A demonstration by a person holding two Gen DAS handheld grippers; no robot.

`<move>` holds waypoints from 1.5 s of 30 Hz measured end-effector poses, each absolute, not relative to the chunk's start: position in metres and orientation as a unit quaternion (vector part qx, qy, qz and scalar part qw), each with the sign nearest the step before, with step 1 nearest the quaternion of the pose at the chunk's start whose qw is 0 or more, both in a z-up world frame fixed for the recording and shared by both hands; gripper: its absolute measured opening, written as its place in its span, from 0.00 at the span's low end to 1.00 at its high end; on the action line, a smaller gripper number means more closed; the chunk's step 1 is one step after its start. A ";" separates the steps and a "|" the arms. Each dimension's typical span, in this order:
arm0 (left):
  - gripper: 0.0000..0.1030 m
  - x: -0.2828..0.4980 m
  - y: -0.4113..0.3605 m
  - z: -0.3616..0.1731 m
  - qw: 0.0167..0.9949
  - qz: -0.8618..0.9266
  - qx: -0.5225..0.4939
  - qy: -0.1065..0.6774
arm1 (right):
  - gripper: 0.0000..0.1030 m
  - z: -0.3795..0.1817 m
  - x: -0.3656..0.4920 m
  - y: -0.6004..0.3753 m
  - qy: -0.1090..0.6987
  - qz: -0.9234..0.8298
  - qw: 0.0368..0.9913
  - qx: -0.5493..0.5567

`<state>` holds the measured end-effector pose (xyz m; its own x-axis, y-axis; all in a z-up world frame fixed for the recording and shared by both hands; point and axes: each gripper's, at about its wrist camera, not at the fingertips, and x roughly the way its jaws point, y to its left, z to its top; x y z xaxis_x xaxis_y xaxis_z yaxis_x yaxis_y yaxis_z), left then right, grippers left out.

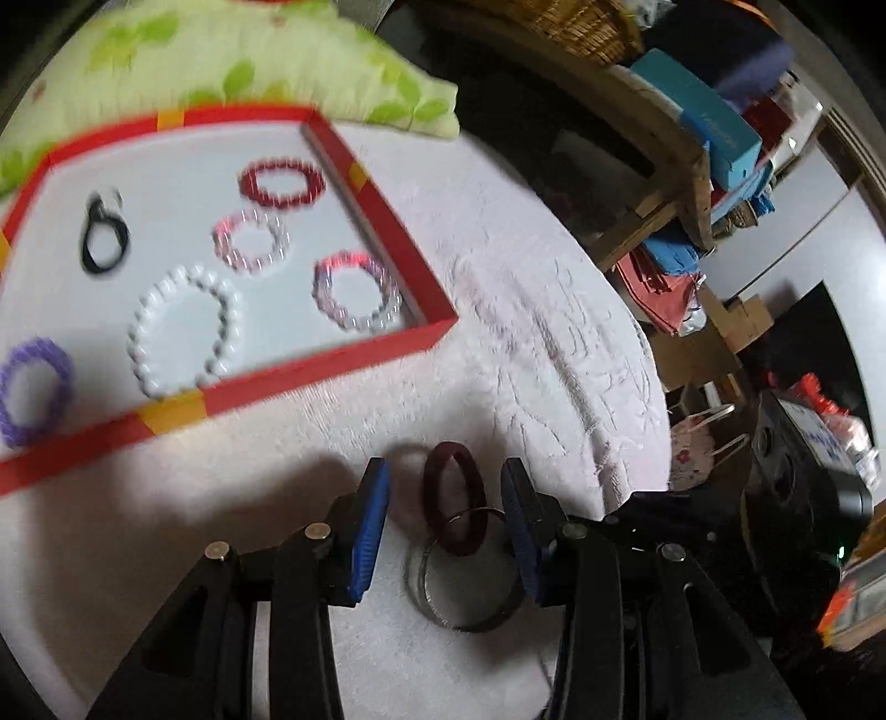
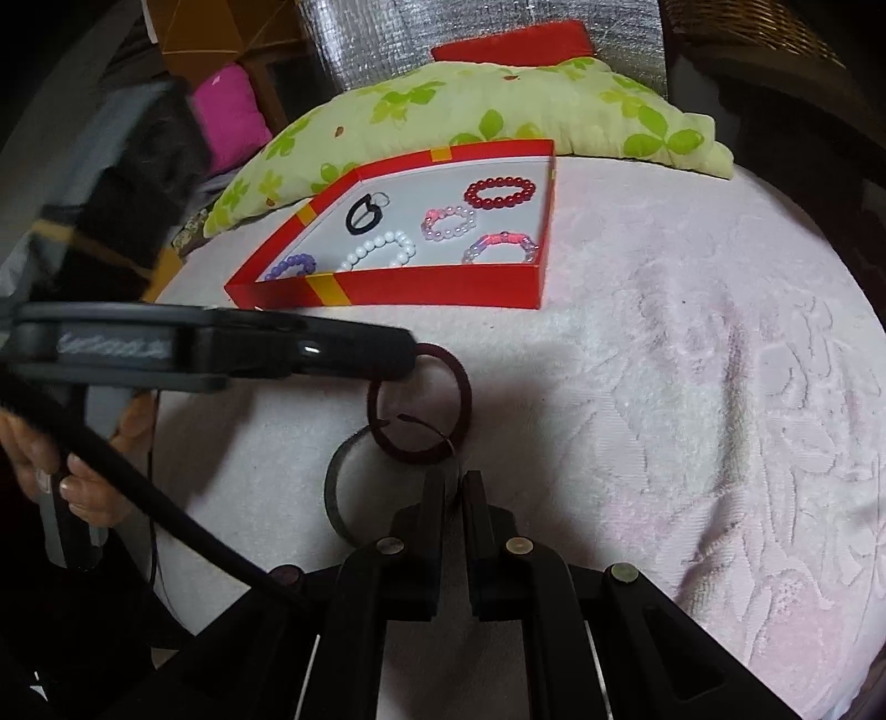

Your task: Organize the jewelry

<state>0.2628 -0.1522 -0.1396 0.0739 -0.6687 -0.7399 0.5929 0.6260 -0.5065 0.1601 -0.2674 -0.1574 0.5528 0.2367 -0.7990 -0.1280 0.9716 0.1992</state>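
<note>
Left gripper (image 1: 446, 487) spread around maroon bangle (image 1: 454, 498), pads not touching it. Right gripper (image 2: 455, 481) pinches metal cuff (image 2: 339, 487). Both lie on blanket (image 2: 664, 387), near red tray (image 2: 432, 285).

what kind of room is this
Probably a cluttered bedroom or storeroom at home: a pillow on a fuzzy blanket, wooden shelves piled with boxes, and a wicker basket.
</note>
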 end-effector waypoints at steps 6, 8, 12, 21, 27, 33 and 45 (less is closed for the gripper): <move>0.07 0.263 -0.157 -0.150 0.721 -0.427 -0.036 0.544 | 0.08 -0.162 0.163 -0.260 0.461 0.101 0.881 0.035; 0.07 0.261 -0.154 -0.144 0.731 -0.429 -0.038 0.529 | 0.06 -0.162 0.161 -0.255 0.456 0.098 0.884 0.018; 0.06 0.266 -0.130 -0.121 0.751 -0.425 -0.088 0.497 | 0.04 -0.161 0.158 -0.248 0.449 0.103 0.888 -0.008; 0.06 0.272 -0.082 -0.109 0.777 -0.389 -0.130 0.478 | 0.03 -0.163 0.157 -0.247 0.450 0.099 0.887 -0.018; 0.06 0.271 -0.069 -0.109 0.786 -0.376 -0.121 0.475 | 0.03 -0.158 0.158 -0.253 0.439 0.084 0.895 -0.004; 0.06 0.274 -0.052 -0.095 0.808 -0.357 -0.122 0.453 | 0.03 -0.134 0.162 -0.260 0.395 0.072 0.915 0.024; 0.06 0.280 -0.042 -0.072 0.839 -0.331 -0.102 0.419 | 0.03 -0.108 0.193 -0.264 0.374 0.055 0.924 0.047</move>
<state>0.2803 -0.0419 -0.0717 0.4298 -0.6421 -0.6348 0.4706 0.7593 -0.4494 0.1926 -0.2638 -0.1078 0.7137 0.1366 -0.6870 -0.0660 0.9895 0.1282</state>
